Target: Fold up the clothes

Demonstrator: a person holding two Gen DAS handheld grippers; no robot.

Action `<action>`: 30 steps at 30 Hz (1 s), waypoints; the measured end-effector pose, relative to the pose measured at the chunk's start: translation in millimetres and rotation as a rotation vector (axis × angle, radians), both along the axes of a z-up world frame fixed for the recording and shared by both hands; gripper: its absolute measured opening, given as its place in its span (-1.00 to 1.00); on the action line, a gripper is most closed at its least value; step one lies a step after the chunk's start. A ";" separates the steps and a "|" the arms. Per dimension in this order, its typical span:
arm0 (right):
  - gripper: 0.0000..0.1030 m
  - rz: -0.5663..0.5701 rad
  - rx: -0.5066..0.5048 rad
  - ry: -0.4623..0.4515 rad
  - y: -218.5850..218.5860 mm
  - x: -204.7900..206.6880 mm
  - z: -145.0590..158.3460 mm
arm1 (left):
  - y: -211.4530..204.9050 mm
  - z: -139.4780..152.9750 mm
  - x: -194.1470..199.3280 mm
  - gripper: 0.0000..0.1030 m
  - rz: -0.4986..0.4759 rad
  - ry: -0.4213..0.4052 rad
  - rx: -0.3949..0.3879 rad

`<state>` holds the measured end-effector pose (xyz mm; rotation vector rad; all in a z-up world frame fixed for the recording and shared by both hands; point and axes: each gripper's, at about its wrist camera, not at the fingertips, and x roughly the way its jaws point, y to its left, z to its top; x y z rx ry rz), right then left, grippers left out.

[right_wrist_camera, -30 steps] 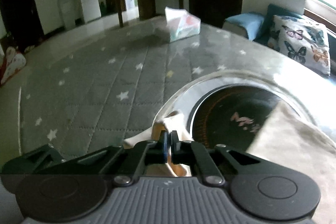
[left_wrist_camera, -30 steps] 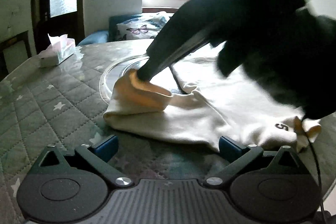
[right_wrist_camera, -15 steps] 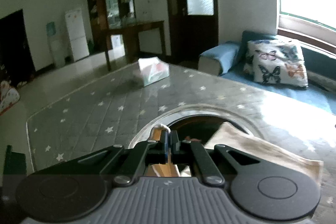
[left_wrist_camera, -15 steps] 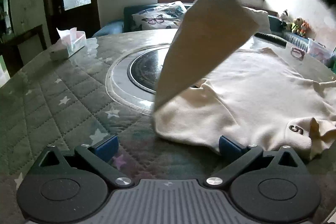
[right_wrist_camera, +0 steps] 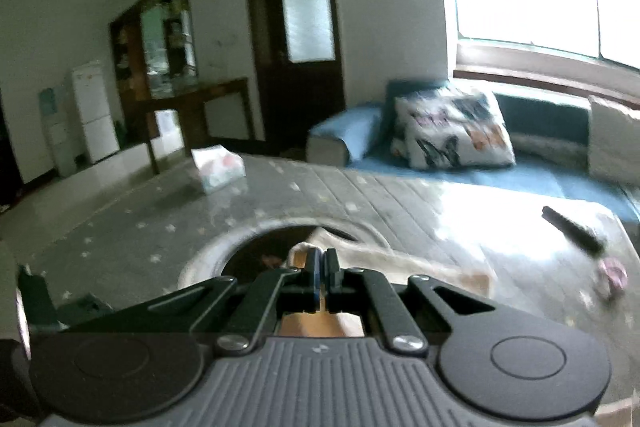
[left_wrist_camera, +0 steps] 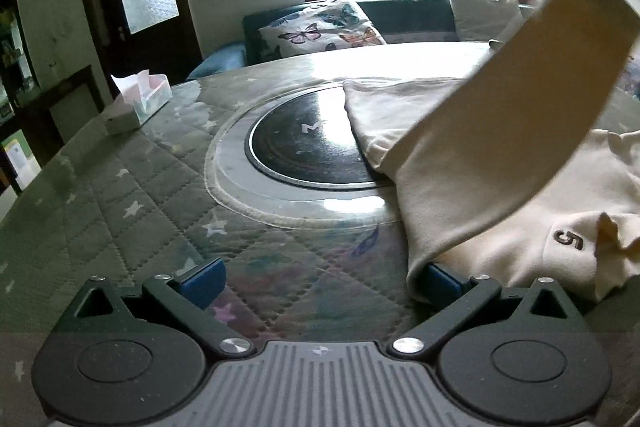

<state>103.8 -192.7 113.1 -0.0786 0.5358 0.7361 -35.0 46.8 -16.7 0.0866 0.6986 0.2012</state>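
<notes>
A cream garment (left_wrist_camera: pixel 500 195) with a dark "5" mark (left_wrist_camera: pixel 567 239) lies on the right side of the quilted table. Its sleeve (left_wrist_camera: pixel 532 99) is stretched up and to the upper right, held in the air. My left gripper (left_wrist_camera: pixel 320 275) is open low over the table; its right finger (left_wrist_camera: pixel 442 281) touches the garment's near edge. In the right wrist view my right gripper (right_wrist_camera: pixel 322 267) is shut on the sleeve cuff (right_wrist_camera: pixel 304 251), high above the table.
A round dark glass disc (left_wrist_camera: pixel 304 143) sits in the table's middle, partly under the garment. A tissue box (left_wrist_camera: pixel 136 103) stands at the far left. A dark remote (right_wrist_camera: pixel 572 229) lies far right. Behind the table stands a blue sofa with a butterfly cushion (left_wrist_camera: pixel 320 27).
My right gripper has lifted the sleeve from the table and carried it up and to the right. The left gripper has stayed open and shifted closer to the garment's edge.
</notes>
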 end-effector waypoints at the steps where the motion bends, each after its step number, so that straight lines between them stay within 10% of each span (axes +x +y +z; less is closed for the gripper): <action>1: -0.97 -0.018 -0.002 0.020 -5.7 2.4 -6.1 | -0.1 0.3 0.2 1.00 0.003 0.003 0.006; 13: -0.87 -0.217 -0.068 0.343 -49.5 36.8 -111.2 | 5.3 4.6 -4.7 1.00 -0.010 0.025 0.048; 30: -0.71 -0.078 -0.104 0.221 -11.0 25.8 -114.8 | 7.8 33.7 20.9 1.00 -0.029 -0.009 0.057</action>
